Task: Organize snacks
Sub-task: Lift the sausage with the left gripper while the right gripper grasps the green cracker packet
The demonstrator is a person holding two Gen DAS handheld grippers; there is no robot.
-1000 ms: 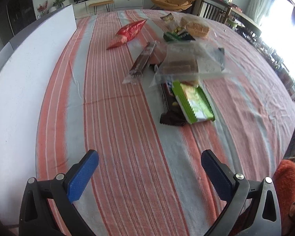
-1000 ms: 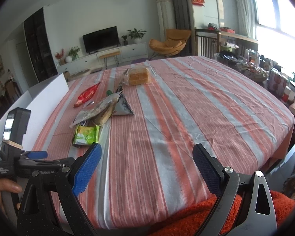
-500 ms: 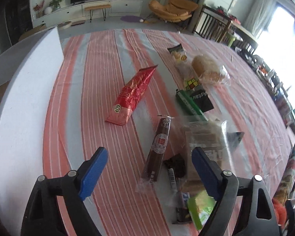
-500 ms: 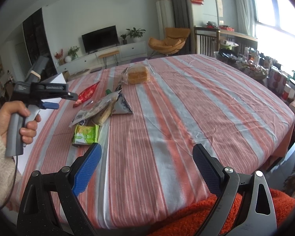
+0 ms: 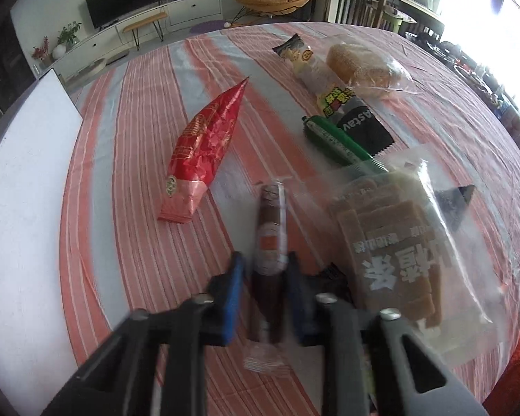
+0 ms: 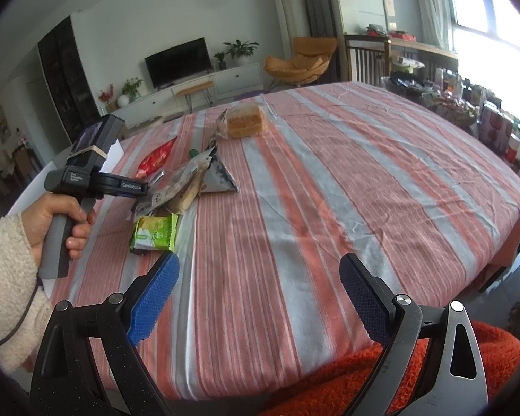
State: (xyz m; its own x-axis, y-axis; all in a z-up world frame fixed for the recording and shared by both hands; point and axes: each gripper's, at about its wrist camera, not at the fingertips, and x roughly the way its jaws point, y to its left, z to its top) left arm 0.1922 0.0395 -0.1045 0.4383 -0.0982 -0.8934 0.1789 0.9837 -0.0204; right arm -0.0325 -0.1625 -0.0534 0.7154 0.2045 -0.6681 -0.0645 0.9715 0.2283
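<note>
My left gripper [image 5: 265,277] is shut on a long brown snack bar [image 5: 269,232] in a clear wrapper, on the striped tablecloth. A red snack bag [image 5: 204,152] lies to its left. A clear bag of brown wafers [image 5: 398,246] lies to its right. A green pack [image 5: 336,140], a black pack [image 5: 364,126], a yellow-labelled pack [image 5: 308,66] and a bread loaf [image 5: 360,69] lie further back. My right gripper [image 6: 258,298] is open and empty near the table's front edge. The left gripper [image 6: 128,187] shows in the right wrist view at the snack pile.
A white board [image 5: 20,187] lies along the table's left side. A green biscuit pack [image 6: 154,232] lies at the front of the pile. An orange blanket [image 6: 364,381] covers the near edge. Striped tablecloth [image 6: 364,180] stretches to the right.
My left gripper has moved forward to the pile and closed on the brown snack bar. The right gripper has not moved.
</note>
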